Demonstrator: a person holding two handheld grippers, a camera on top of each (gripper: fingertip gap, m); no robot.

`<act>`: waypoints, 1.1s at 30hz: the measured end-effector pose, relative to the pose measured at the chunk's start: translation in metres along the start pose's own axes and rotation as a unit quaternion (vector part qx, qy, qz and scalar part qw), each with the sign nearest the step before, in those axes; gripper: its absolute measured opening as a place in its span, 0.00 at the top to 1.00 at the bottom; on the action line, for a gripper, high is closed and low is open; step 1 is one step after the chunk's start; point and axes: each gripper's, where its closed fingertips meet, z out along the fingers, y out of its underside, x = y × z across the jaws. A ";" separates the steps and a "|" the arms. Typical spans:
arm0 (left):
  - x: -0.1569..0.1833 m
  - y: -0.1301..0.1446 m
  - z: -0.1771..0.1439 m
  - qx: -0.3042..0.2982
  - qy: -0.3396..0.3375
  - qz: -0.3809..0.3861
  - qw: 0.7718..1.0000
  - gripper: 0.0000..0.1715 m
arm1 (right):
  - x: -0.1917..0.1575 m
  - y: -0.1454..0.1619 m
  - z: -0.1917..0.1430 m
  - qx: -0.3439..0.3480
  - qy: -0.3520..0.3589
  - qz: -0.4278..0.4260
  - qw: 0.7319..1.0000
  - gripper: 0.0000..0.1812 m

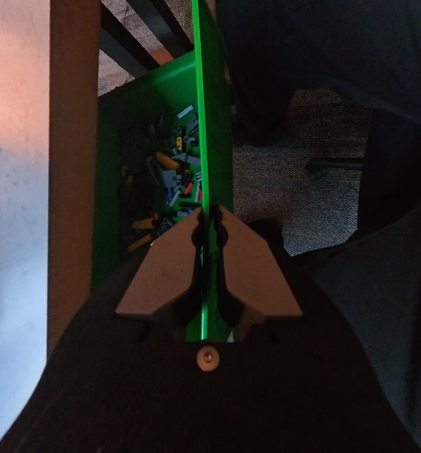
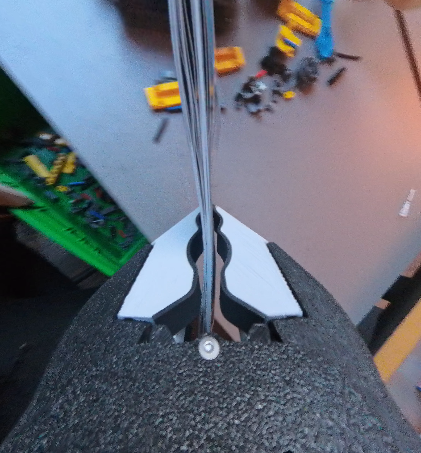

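Left gripper (image 1: 208, 210) pinches the green bin (image 1: 214, 152) wall; parts (image 1: 170, 171) inside lie dim. Right gripper (image 2: 206, 210) clamps a shiny rod (image 2: 197, 122), cut off at 12 o'clock; table (image 2: 302, 159) pieces (image 2: 265, 83) blurred

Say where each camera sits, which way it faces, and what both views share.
Left wrist view: on the left gripper, looking down past the table edge into a green bin of small parts; its fingers clamp the bin's wall.
Right wrist view: on the right gripper, facing across the table at scattered parts; its fingers clamp a metal rod.
Shared: the green bin and the table.
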 end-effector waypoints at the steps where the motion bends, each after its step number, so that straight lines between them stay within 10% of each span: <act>1: 0.001 0.001 0.001 -0.002 0.000 0.000 1.000 0.97 | 0.022 0.000 0.006 -0.005 0.015 0.010 1.000 1.00; 12: 0.006 0.012 0.009 0.000 0.005 -0.002 1.000 0.97 | 0.187 -0.033 0.128 -0.064 0.084 0.034 0.994 1.00; 20: 0.000 0.011 0.009 0.011 0.010 -0.010 1.000 0.97 | 0.165 -0.057 0.172 -0.113 0.026 -0.059 0.991 1.00; 33: -0.011 0.003 0.022 0.008 0.003 -0.015 1.000 0.97 | 0.061 -0.048 0.138 -0.111 -0.074 -0.108 0.985 1.00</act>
